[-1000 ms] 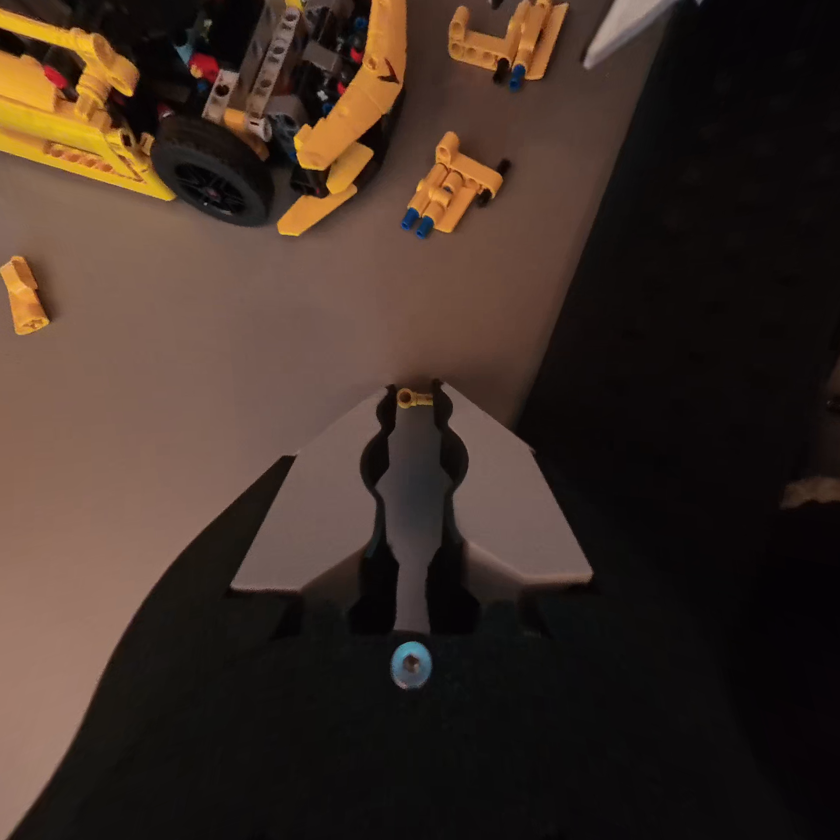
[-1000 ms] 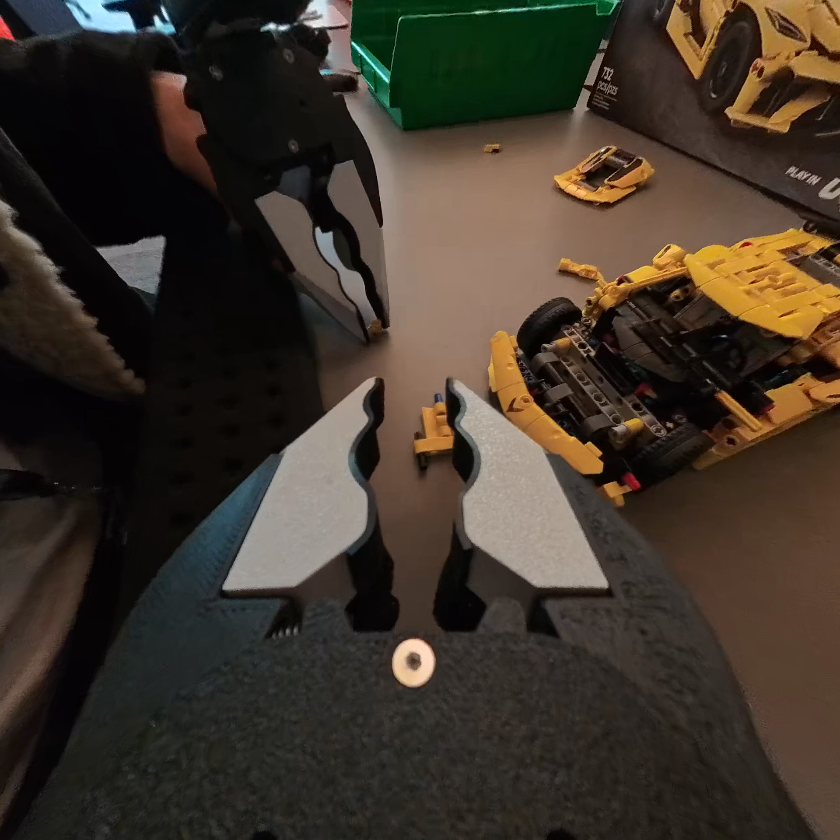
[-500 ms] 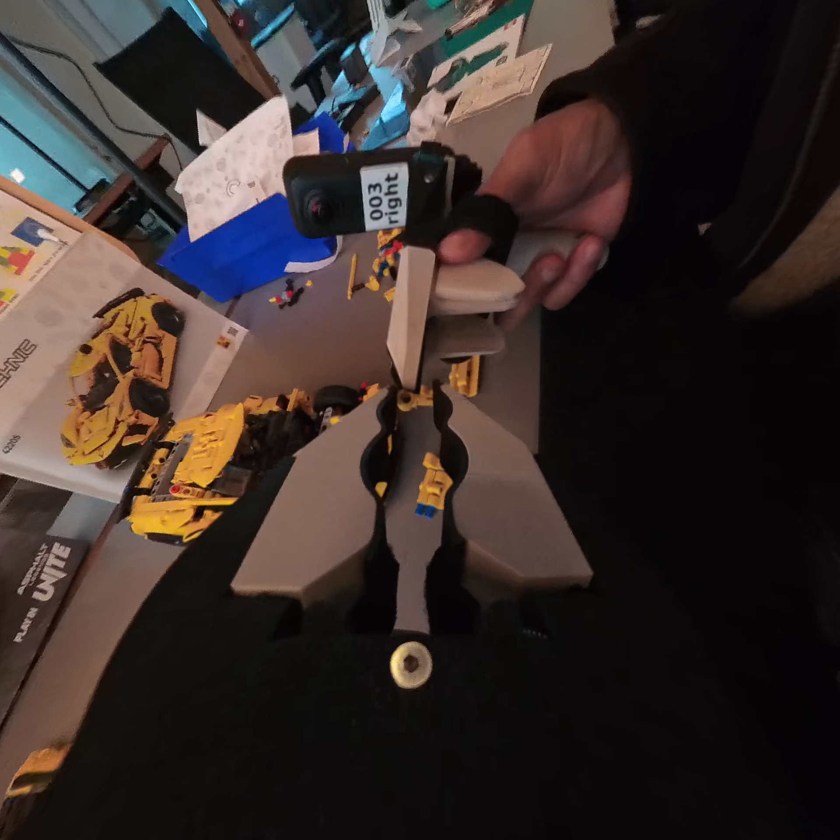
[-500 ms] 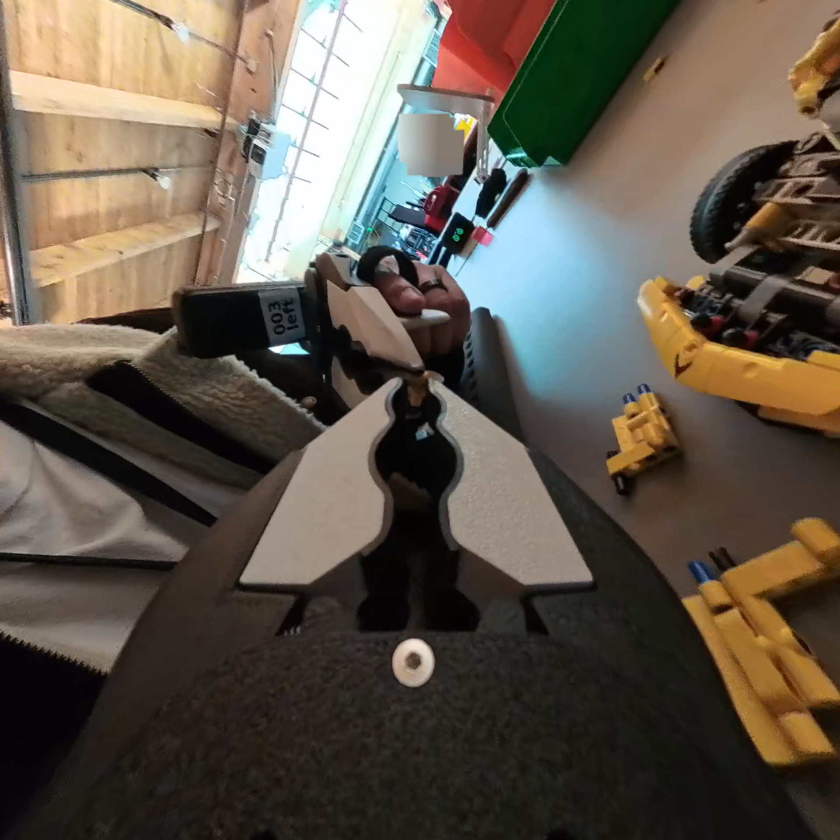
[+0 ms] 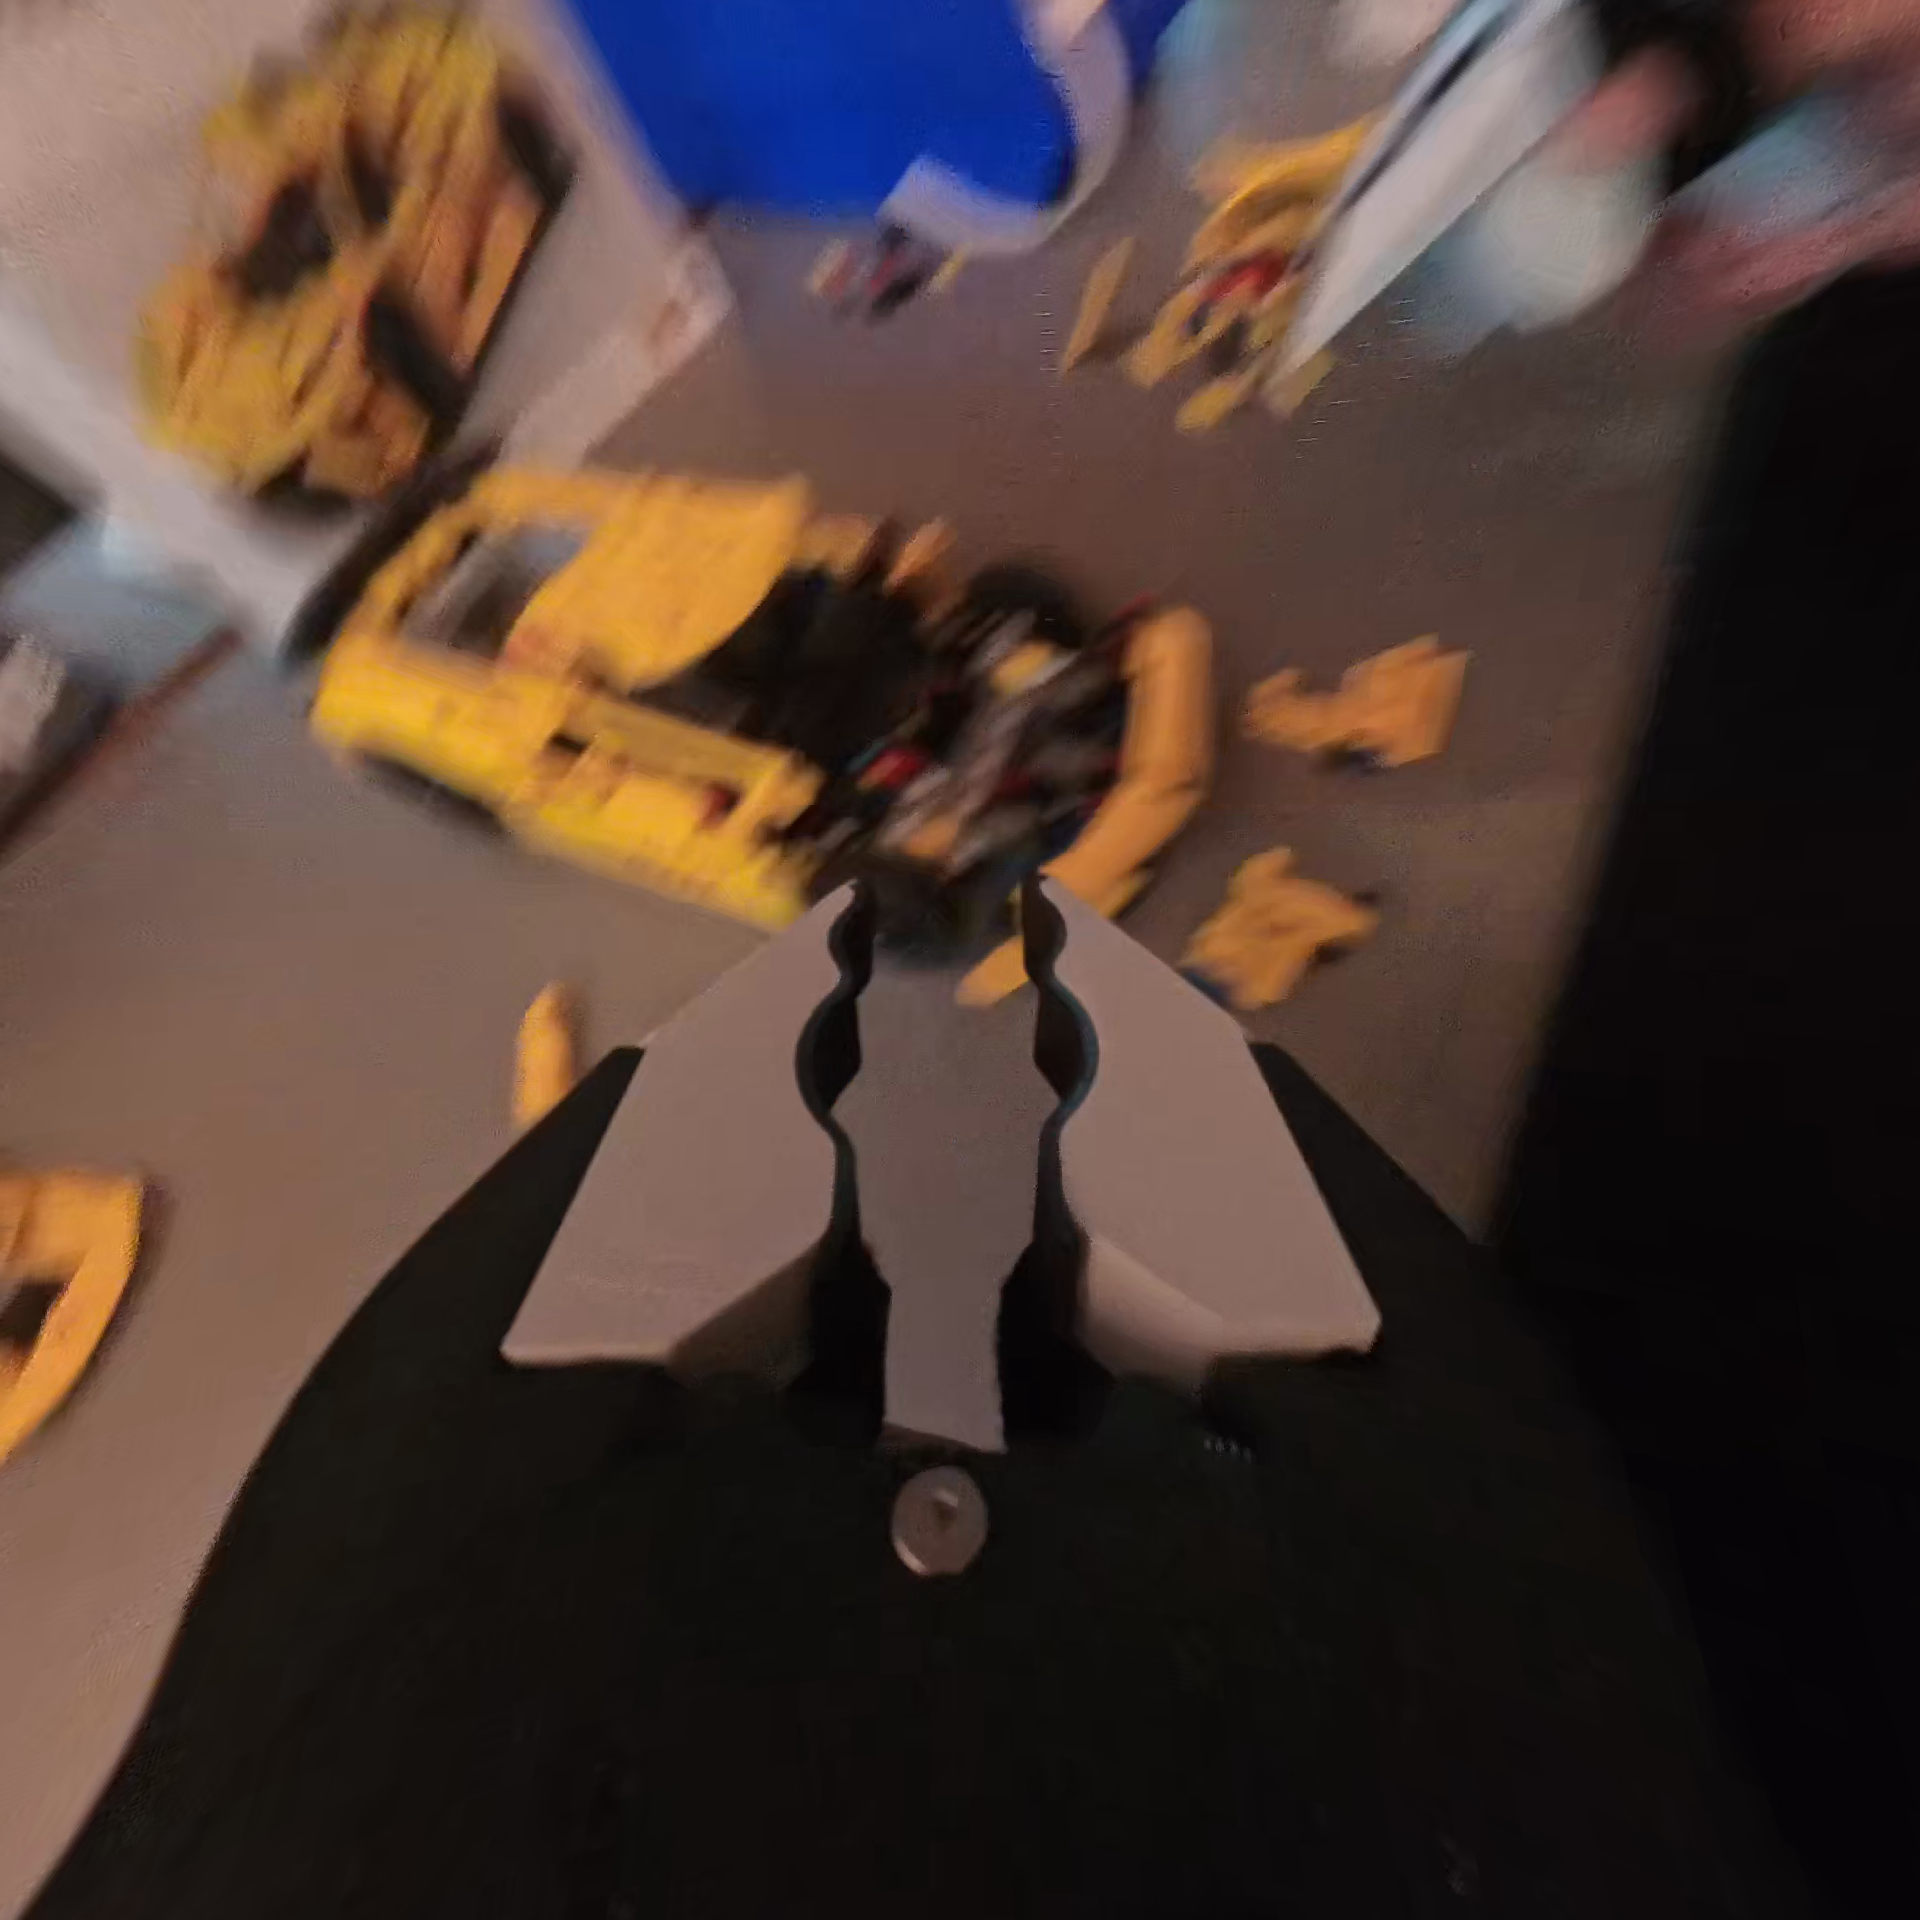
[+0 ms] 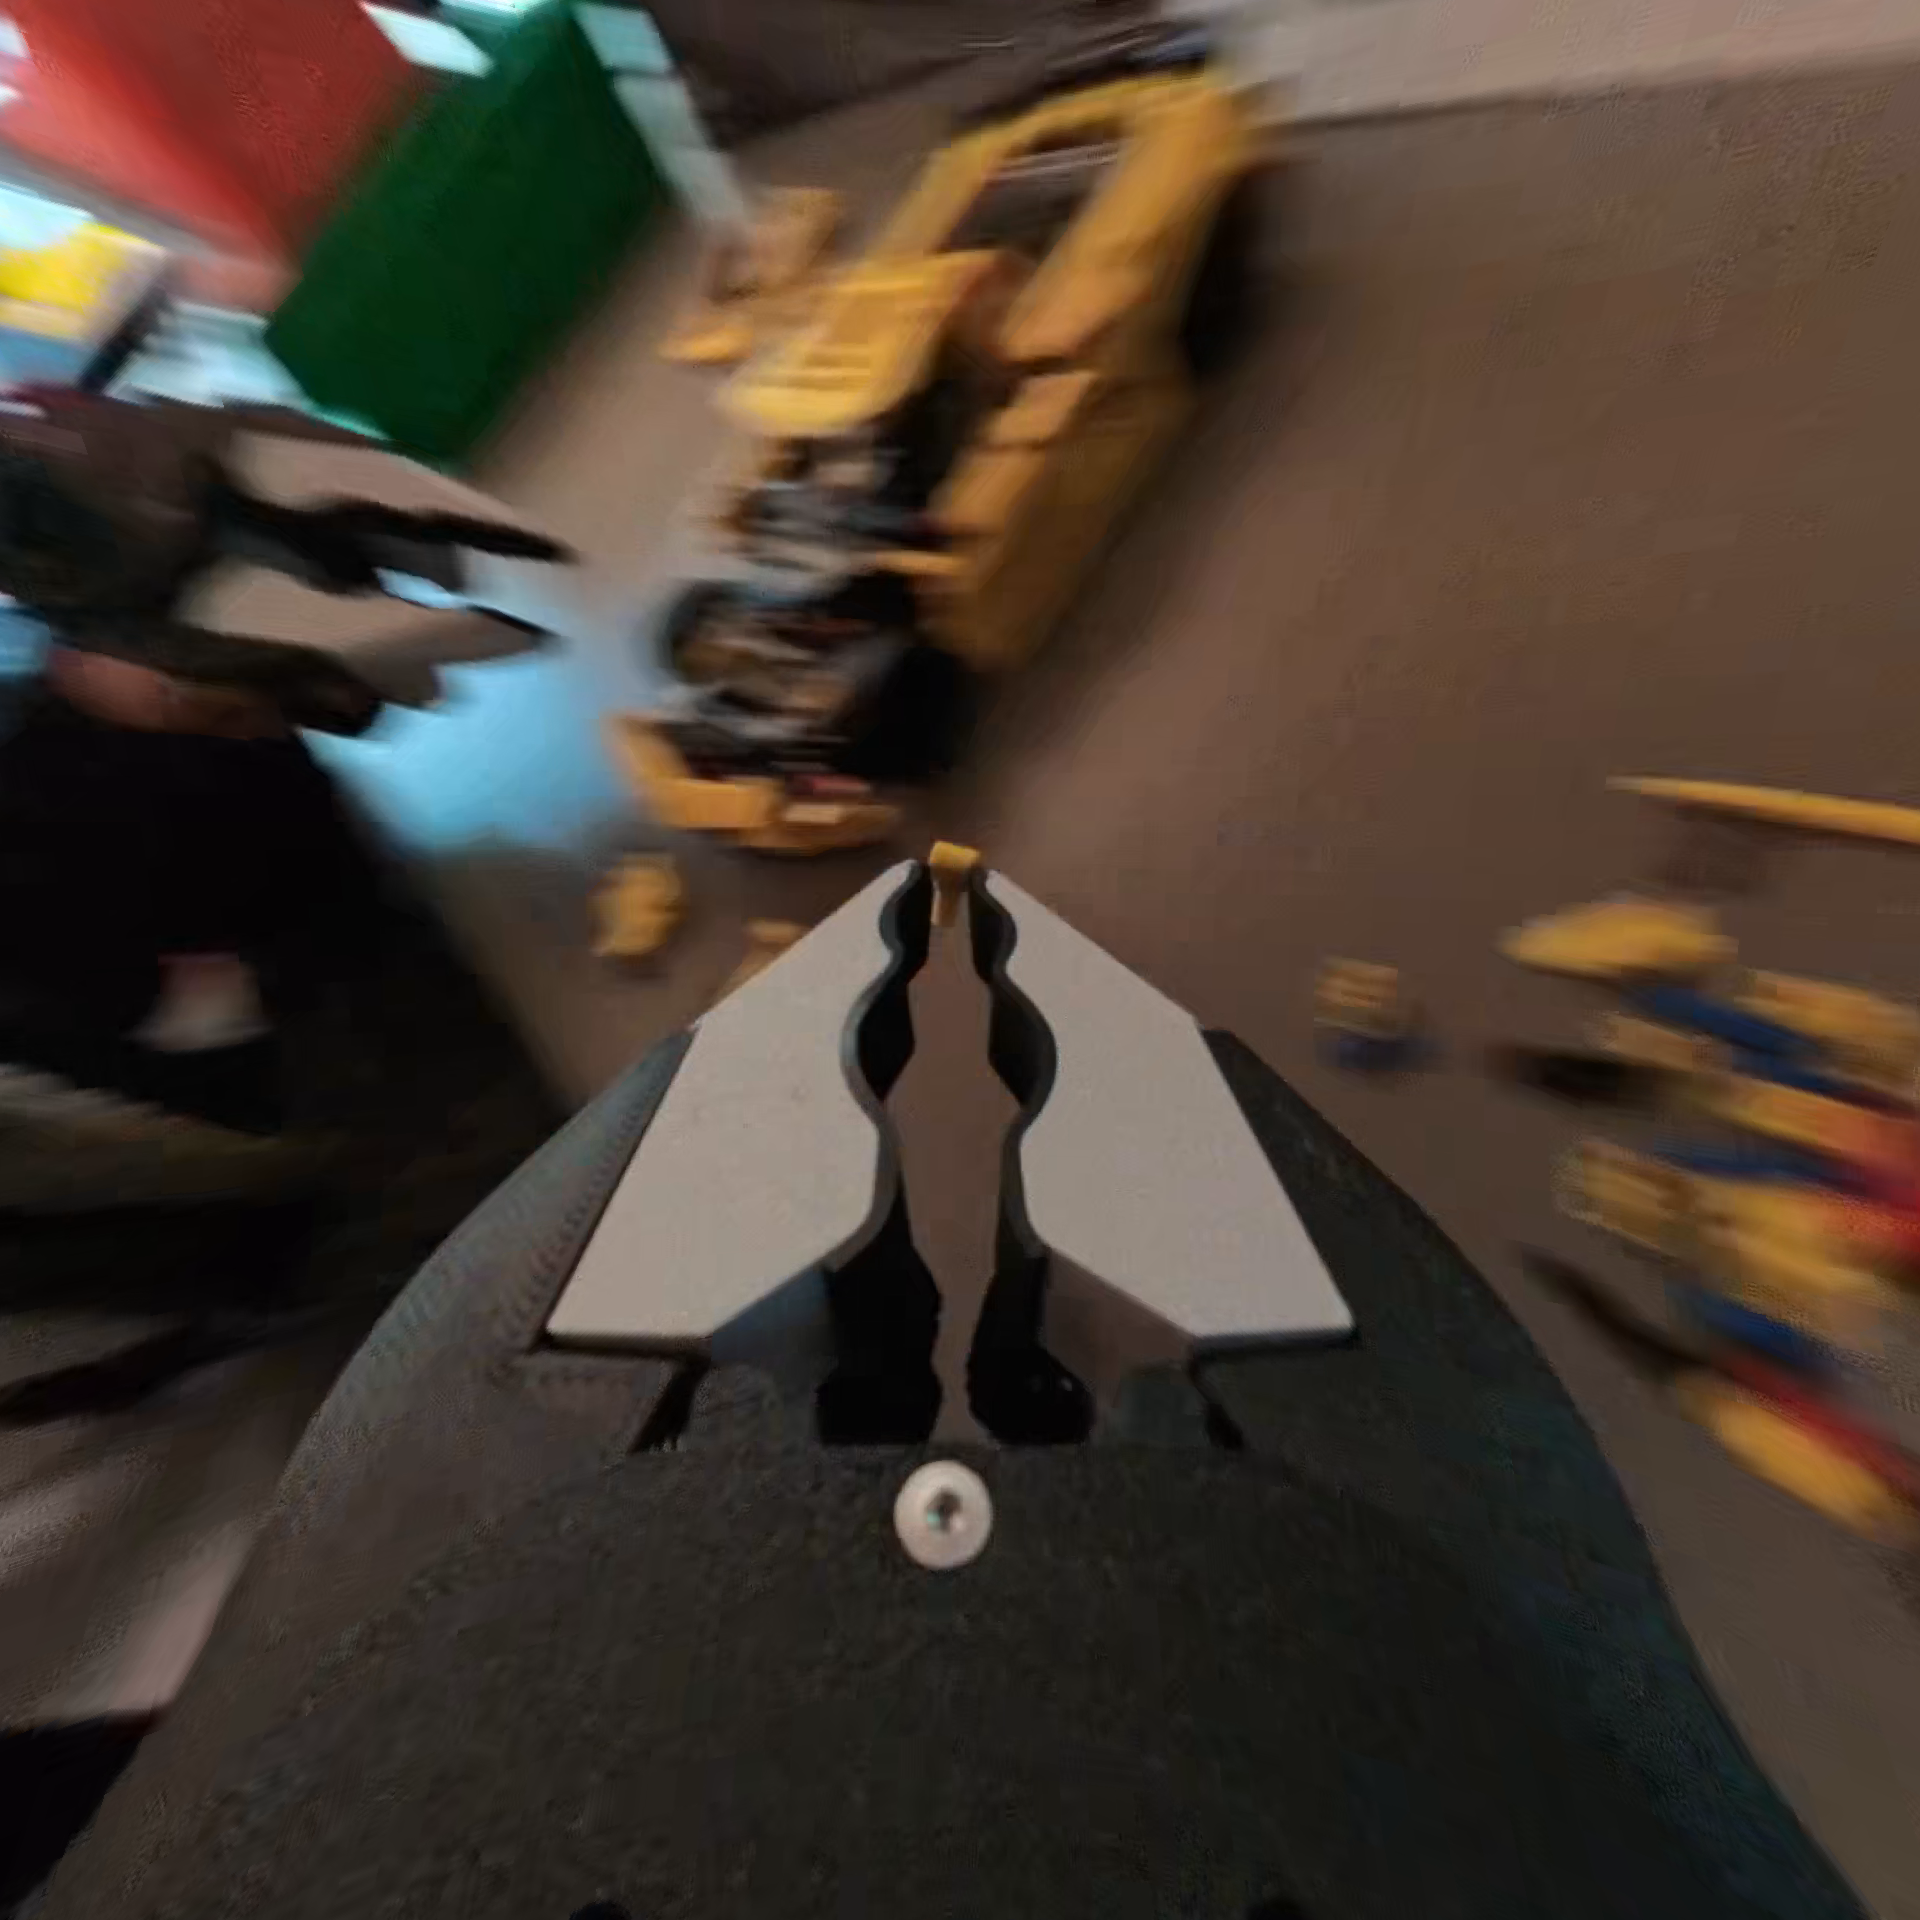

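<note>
Both views are smeared by motion. My right gripper (image 6: 948,883) is shut on a small yellow piece (image 6: 951,864) that sticks out past its tips, above the grey table (image 6: 1455,520). My left gripper (image 5: 940,899) is open and empty, pointing at the front of a part-built yellow toy car (image 5: 644,707) on the table. The car also shows in the right wrist view (image 6: 935,416), ahead of the tips. The left gripper appears at the left of the right wrist view (image 6: 343,582). The right gripper is a blur at the top right of the left wrist view (image 5: 1455,208).
Loose yellow sub-assemblies (image 5: 1361,707) (image 5: 1278,925) lie right of the car, and more yellow and blue pieces (image 6: 1714,1143) at the right. A blue bin (image 5: 831,94) and a printed box (image 5: 343,281) stand at the back, a green bin (image 6: 468,239) beyond. The table edge (image 5: 1621,831) runs along the right. Tip to tip, the grippers are about 20 centimeters apart.
The small yellow piece has gone from my left gripper to my right one. The left has opened and the right has shut on it. Both grippers have swung apart, back toward the table.
</note>
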Motion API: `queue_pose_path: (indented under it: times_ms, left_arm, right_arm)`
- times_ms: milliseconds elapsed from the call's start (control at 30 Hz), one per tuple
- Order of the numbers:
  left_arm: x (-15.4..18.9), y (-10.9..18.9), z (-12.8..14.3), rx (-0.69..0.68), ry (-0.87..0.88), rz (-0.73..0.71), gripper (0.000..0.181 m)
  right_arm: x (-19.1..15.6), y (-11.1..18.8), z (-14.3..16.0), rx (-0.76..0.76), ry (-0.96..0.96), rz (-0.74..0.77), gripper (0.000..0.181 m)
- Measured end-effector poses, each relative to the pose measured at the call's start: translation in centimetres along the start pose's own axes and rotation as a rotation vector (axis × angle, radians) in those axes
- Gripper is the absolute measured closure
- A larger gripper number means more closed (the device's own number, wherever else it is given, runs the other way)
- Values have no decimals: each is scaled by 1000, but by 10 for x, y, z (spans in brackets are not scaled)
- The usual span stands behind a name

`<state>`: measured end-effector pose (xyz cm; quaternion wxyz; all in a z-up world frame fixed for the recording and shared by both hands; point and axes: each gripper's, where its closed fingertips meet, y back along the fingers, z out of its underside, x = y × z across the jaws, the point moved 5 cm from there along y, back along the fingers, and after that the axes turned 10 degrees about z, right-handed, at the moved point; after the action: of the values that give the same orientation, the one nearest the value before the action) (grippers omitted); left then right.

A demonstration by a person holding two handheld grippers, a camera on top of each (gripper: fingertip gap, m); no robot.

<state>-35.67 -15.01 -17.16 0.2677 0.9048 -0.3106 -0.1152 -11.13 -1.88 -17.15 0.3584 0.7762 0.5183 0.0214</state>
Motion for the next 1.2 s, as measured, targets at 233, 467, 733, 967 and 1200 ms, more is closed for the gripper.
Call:
queue_pose_path:
  times_ms: [233, 467, 733, 967, 1200]
  left_arm:
    - [-110, -15, 55, -224, 248, -161, 132]
    - [-116, -19, 57, -152, 290, -92, 132]
    - [-103, -24, 55, -126, 211, -42, 167]
    - [-89, -21, 45, -135, 68, -80, 168]
    - [20, -1, -39, 96, -520, -91, 168]
  right_arm:
    - [129, 53, 8, -59, 55, 500, 175]
    - [139, 49, 21, -99, 59, 492, 170]
    - [108, 72, 6, 49, 26, 428, 167]
    - [-28, 20, -3, 177, -61, -169, 163]
    - [-111, -30, -21, 146, -230, -555, 135]
